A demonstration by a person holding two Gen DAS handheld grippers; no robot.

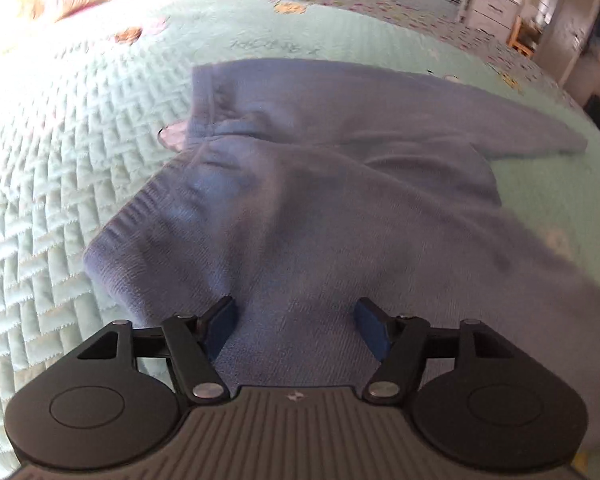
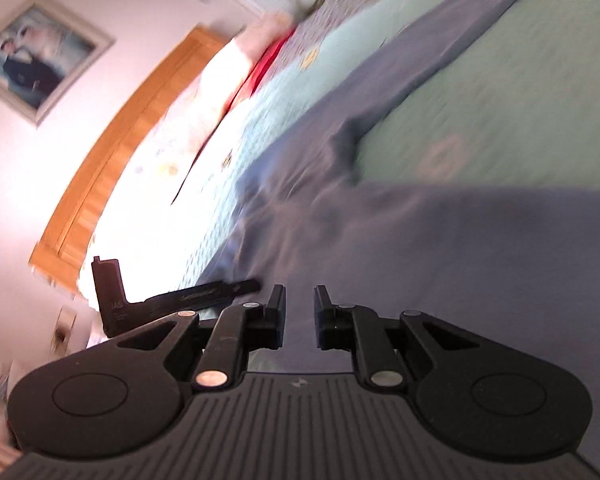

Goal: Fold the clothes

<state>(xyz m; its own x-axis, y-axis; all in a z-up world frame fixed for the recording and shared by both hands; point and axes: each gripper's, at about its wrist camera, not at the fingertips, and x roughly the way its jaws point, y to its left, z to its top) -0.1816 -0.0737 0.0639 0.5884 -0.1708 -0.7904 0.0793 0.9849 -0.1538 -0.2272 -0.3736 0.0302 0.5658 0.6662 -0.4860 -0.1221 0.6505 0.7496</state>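
Spreading across a pale green quilted bedspread point(image 1: 60, 184), a blue knitted sweater point(image 1: 300, 208) is being shown lying on the bed, one sleeve point(image 1: 440, 120) reaching out toward the far right and a ribbed hem point(image 1: 140, 216) turned toward the near left. The left tongs point(image 1: 296, 326) are being held released over the near part of the sweater, their blue-padded fingers point(image 1: 370, 326) standing wide apart with fabric seen between them but not pinched. The right tongs point(image 2: 300, 316) are also being held unclenched, with a narrower gap, low over the same blue cloth point(image 2: 460, 260); whether the fingers are touching it cannot be told. In the tilted right wrist view, a wooden headboard point(image 2: 132, 148) and a framed picture point(image 2: 40, 56) on a white wall are being seen beyond the bed, with brightly lit patterned bedding point(image 2: 188, 120) and a strip of red fabric point(image 2: 268, 64) near the head. White drawers point(image 1: 496, 4) are being glimpsed at the far right of the left wrist view. Both views are being blurred by motion, the bedding is being washed out by glare, and a black part point(image 2: 116, 300) beside the right tongs is being left hard to identify.
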